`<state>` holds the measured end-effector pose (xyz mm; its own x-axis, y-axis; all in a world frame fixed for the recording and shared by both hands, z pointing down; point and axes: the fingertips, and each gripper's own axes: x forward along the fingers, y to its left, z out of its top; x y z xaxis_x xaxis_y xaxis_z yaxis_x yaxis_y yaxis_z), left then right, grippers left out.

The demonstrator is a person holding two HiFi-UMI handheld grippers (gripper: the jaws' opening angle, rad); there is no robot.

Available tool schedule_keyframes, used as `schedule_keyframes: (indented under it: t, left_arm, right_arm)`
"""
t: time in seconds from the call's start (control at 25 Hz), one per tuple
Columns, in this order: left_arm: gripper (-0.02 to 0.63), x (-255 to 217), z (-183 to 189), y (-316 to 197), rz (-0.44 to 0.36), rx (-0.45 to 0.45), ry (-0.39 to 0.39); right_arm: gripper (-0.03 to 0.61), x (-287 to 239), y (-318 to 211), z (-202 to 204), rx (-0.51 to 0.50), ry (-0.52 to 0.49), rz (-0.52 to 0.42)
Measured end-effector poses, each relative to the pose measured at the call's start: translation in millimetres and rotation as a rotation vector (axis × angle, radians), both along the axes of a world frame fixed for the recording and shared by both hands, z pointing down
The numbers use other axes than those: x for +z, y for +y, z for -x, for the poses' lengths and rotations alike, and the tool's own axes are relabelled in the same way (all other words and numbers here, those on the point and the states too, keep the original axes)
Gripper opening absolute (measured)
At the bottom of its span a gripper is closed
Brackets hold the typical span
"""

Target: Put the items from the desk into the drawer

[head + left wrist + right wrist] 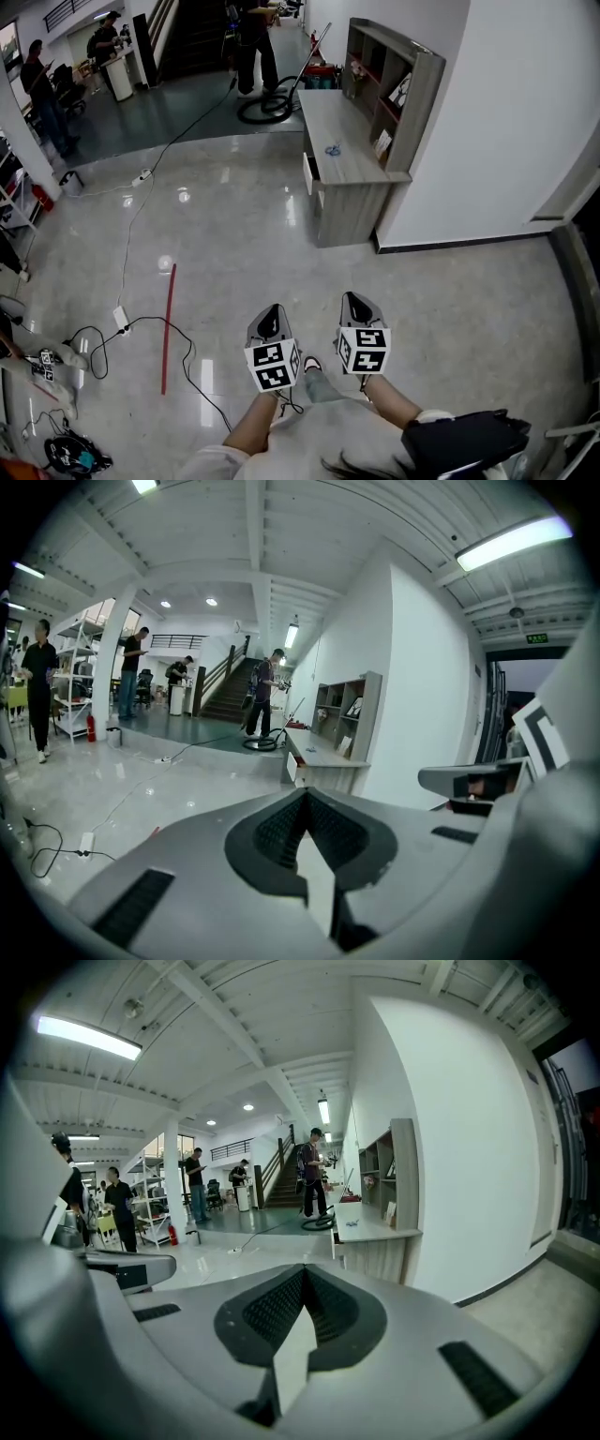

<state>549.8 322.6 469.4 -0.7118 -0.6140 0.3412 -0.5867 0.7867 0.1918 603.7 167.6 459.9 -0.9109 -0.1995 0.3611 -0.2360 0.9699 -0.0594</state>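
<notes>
while jaws touch, desk [352, 161] stands apart

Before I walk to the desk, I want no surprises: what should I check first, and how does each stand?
1. Left claw empty, shut: ok.
2. Right claw empty, shut: ok.
3. Desk within reach: not ok, it stands far across the floor.
4. Drawer open enough: cannot tell, it looks only slightly pulled out.
5. Blue item waiting on top: ok.
6. Straight path: ok, cable and red rod lie off to the left.
</notes>
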Motion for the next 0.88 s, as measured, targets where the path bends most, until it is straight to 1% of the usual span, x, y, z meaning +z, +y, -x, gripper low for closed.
schedule_keyframes:
  t: [0.2, 0.36, 0.56, 0.72, 0.88]
  left_arm:
    - [-0.003, -3.7, 46.4, -24.2, 0.0, -0.003, -0.01]
    - [-0.003, -3.6, 82.4, -44.0, -0.011, -0.014, -0.002]
    - [-0.003, -6.6, 116.9, -71.4, -0.013, -0.014, -0.005]
    - [-0.003, -3.6, 140.5, -90.5, 0.008, -0.002, -0.01]
    - [-0.003, -10.4, 164.0, -100.5, 0.023, -0.007, -0.025]
  right_arm:
    - [-0.002, -3.8, -28.2, 50.4, -0.002, 0.0, -0.004]
    - [-0.002, -7.3, -45.8, 85.6, -0.017, 0.003, -0.013]
    - [-0.002, -8.0, -73.8, 119.9, -0.015, 0.009, -0.01]
    - [-0.002, -5.9, -92.7, 147.0, -0.015, 0.003, 0.001]
    - [-0.002, -7.6, -103.9, 171.2, -0.024, -0.002, 0.009]
